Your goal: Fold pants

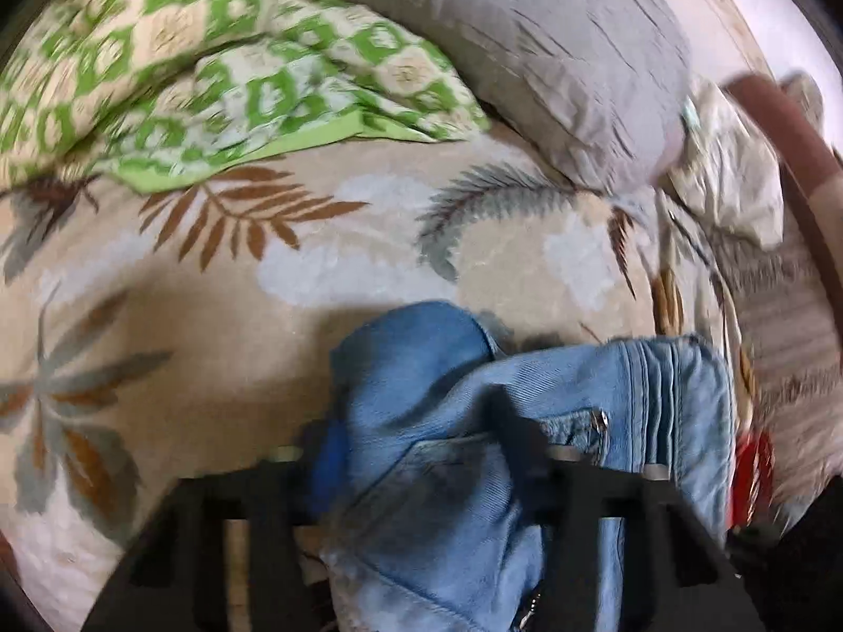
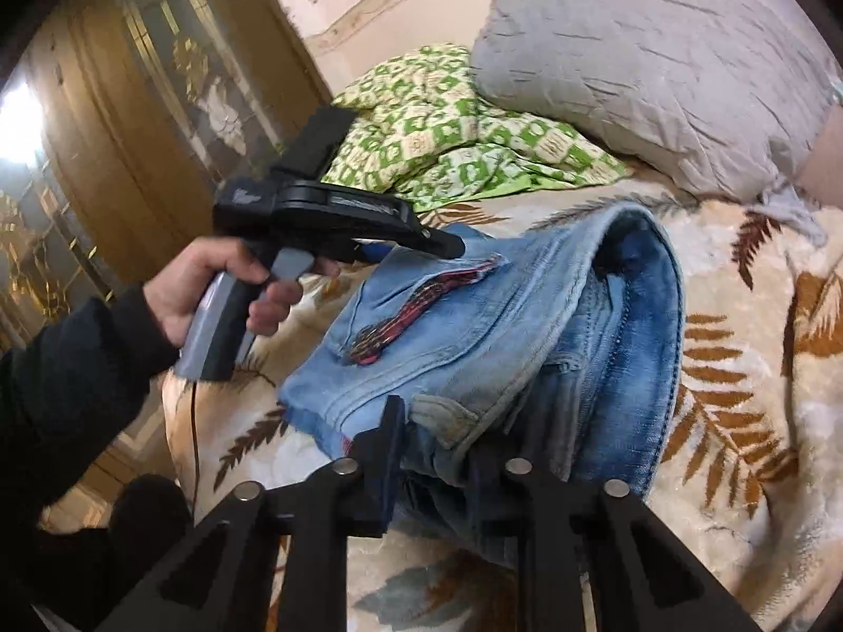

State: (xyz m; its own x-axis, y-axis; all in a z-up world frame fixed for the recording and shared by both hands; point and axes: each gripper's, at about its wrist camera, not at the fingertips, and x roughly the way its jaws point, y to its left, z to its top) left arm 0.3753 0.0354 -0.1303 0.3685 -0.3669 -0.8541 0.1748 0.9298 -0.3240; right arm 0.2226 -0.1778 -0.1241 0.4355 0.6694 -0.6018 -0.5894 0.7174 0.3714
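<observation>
The jeans [image 2: 500, 326] lie in a partly folded bundle on the bed [image 2: 748, 421], on its leaf-print blanket, with the green patterned quilt [image 2: 463, 142] and grey pillow [image 2: 653, 68] beyond them toward twelve o'clock. In the right wrist view the bundle's long axis runs from about seven o'clock up to one o'clock, its folded edge rounded at the far end.

The right hand-held gripper [image 2: 437, 453] sits at the near end of the bundle, at six o'clock, its jaws drawn narrow with denim bunched between them, apparently pinching that edge. The left hand-held gripper [image 2: 448, 242] reaches in from nine o'clock, carried by the person's hand [image 2: 211, 289] in a dark sleeve, tip at the bundle's far left corner. In its own view the left hand-held gripper [image 1: 421, 453] points steeply down with denim filling the gap between its half-closed jaws; blur hides whether the pads actually press.

Both are at the cloth; the next fold probably turns on lifting the near end toward one o'clock.
</observation>
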